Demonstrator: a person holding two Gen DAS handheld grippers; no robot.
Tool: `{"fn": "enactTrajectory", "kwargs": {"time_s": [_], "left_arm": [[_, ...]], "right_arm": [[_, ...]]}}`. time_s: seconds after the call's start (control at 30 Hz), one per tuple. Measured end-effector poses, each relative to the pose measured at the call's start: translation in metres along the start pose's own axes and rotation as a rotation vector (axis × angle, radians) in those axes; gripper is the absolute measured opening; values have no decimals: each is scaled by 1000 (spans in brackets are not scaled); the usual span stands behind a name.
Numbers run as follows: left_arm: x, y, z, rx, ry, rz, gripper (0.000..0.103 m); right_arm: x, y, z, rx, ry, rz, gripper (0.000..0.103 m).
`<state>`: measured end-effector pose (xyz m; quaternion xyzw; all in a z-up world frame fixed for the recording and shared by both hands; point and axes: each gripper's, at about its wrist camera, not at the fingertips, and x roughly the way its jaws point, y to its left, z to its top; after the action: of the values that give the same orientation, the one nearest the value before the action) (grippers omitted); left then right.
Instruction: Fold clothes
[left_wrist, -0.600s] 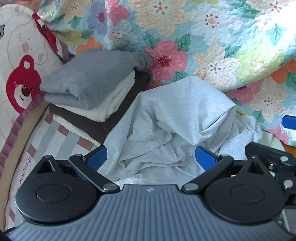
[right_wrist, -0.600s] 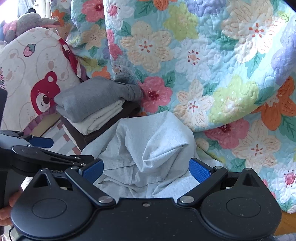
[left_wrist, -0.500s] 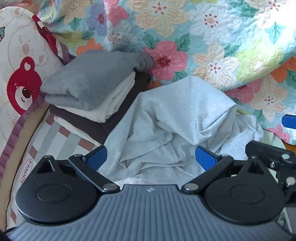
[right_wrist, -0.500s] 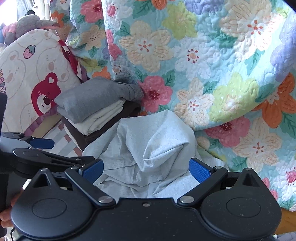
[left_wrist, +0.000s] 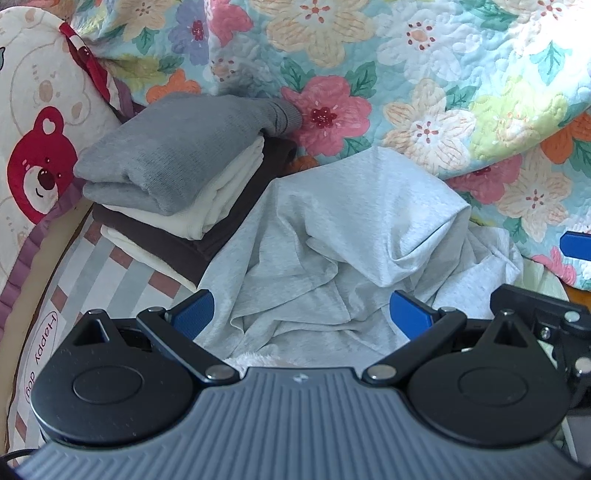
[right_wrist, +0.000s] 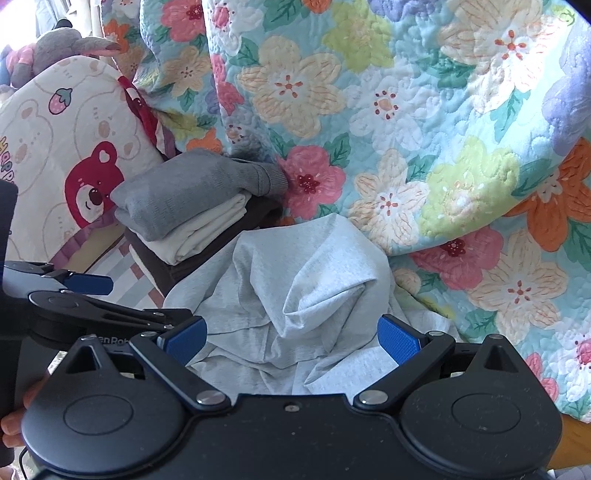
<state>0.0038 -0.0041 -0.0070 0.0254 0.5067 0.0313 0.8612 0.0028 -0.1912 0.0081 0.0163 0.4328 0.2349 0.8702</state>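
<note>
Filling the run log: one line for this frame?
left gripper open | right gripper open | light grey garment crumpled, unheld | folded stack beside it

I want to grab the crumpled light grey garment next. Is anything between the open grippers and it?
Nothing visible. The light grey garment lies uncovered just ahead of the left gripper and right gripper, both open. The folded stack sits off to its left.

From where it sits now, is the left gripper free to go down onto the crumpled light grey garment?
Probably yes. The left gripper stands open, tilted down at the light grey garment, which lies heaped right ahead with nothing over it. The folded stack sits off to one side, and the right gripper is alongside, not across the path.
</note>
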Motion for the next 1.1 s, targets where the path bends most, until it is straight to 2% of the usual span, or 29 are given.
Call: {"fn": "enactTrajectory", "kwargs": {"time_s": [0.2, 0.3, 1.1], "left_arm": [[-10, 17, 2, -76, -49, -1, 103], [-10, 27, 4, -98, -43, 3, 103], [1, 32, 4, -96, -19, 8, 103]], "right_arm": [[3, -1, 0, 3, 2, 20, 101], [4, -2, 0, 4, 7, 44, 101], [21, 4, 2, 18, 24, 30, 101]]}}
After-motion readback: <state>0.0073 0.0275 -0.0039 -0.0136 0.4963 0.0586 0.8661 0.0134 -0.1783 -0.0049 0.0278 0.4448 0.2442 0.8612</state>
